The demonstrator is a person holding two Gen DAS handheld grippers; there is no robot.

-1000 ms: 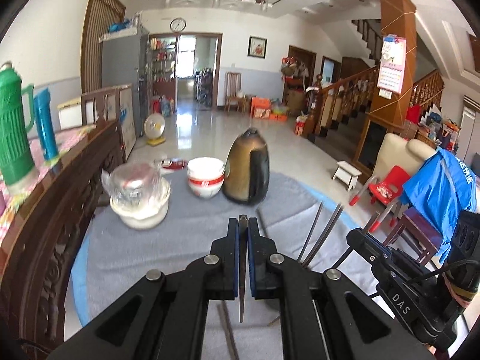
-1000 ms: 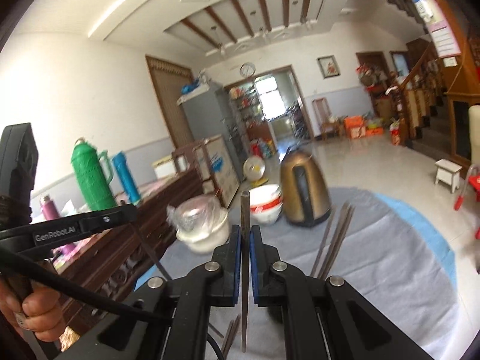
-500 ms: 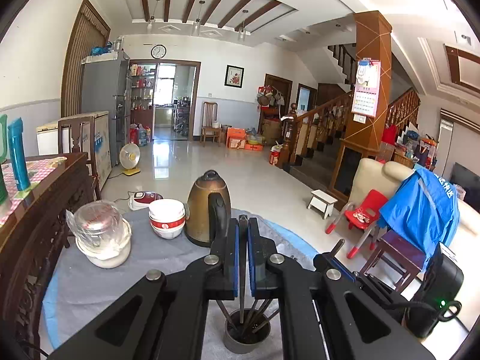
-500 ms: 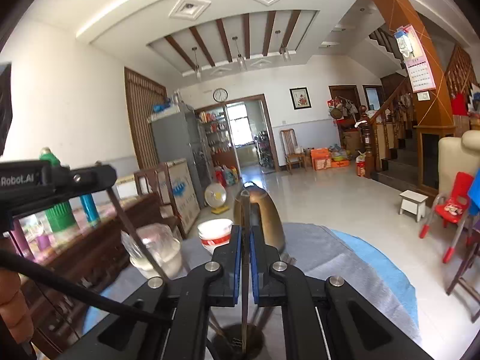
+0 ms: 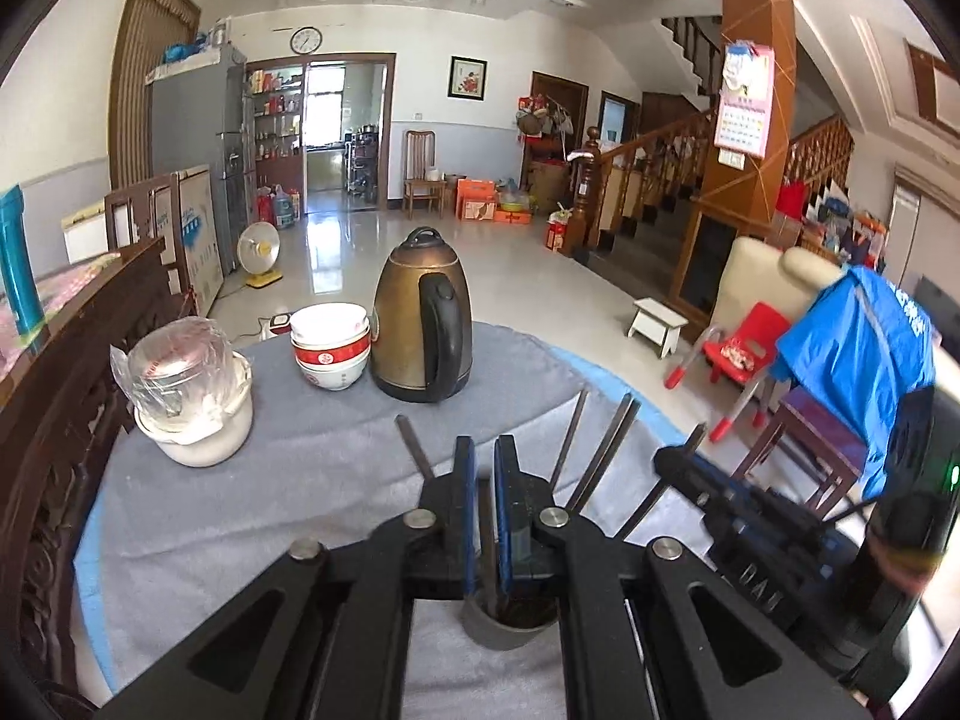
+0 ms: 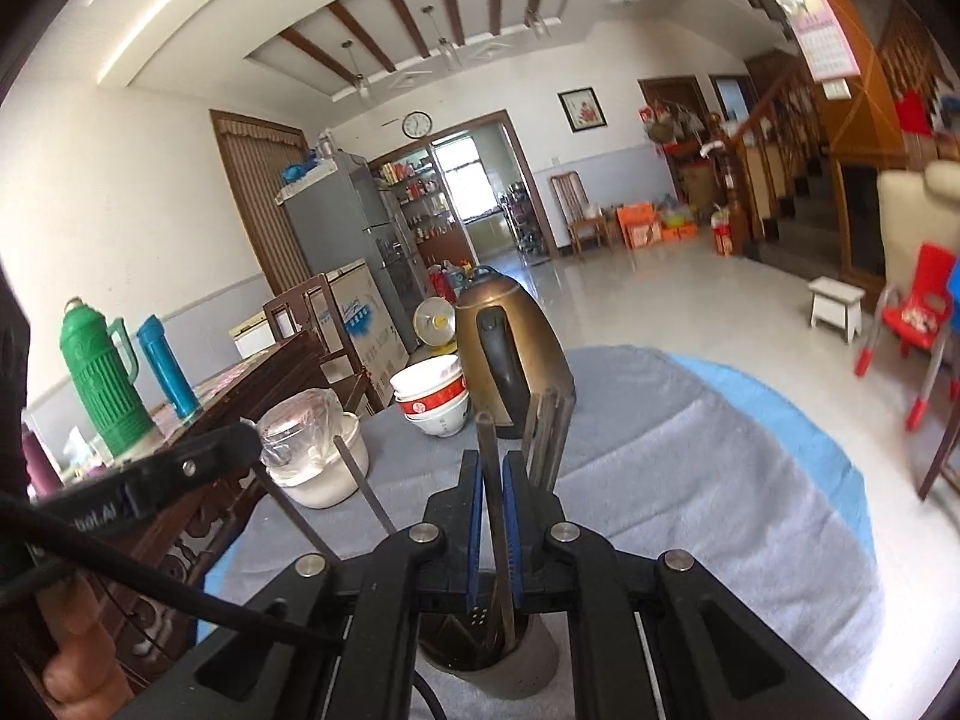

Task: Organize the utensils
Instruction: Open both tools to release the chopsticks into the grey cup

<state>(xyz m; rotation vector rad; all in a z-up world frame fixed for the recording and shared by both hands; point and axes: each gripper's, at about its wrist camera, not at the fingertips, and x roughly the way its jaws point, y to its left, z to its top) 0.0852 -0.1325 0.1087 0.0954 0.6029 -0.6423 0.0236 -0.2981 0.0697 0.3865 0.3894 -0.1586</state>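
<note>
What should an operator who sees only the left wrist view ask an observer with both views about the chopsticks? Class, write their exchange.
Operator: Is the right hand-held gripper holding anything?
Observer: Yes. It is shut on a chopstick whose lower end is inside the holder.
Operator: Is anything left of the blue flask?
Observer: A green flask stands beside it.
</note>
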